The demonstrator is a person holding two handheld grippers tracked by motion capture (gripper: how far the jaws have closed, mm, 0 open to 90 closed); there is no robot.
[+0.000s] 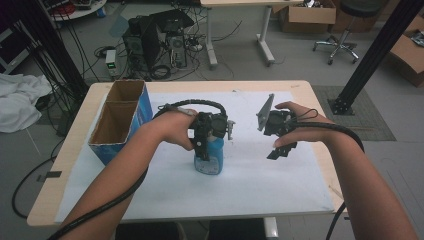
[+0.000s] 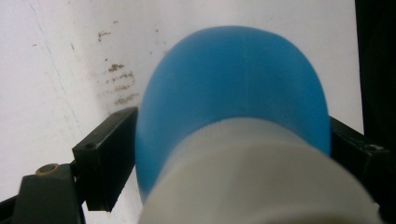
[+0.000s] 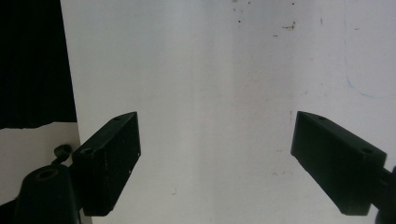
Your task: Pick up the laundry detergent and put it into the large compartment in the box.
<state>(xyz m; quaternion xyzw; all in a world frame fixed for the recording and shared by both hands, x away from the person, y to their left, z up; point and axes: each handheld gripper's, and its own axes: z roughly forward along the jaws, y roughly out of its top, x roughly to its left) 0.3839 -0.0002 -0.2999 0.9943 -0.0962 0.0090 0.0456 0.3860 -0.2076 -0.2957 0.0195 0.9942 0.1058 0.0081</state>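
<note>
Mid-sheet, left gripper clamps the blue bottle; right gripper hangs released over bare white.

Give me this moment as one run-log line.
left gripper: jaws on both sides of blue bottle, upright on white sheet | right gripper: open, nothing between jaws | cardboard box: at left

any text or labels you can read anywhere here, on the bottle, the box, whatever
None can be read.
Blue bottle: its blue body and white cap show no print in the high view or the left gripper view.
Blue cardboard box: no print can be made out on its side.
White sheet on the table: only smudges and specks, no writing.
Cardboard boxes and equipment on the floor behind: too small and blurred to read.
</note>
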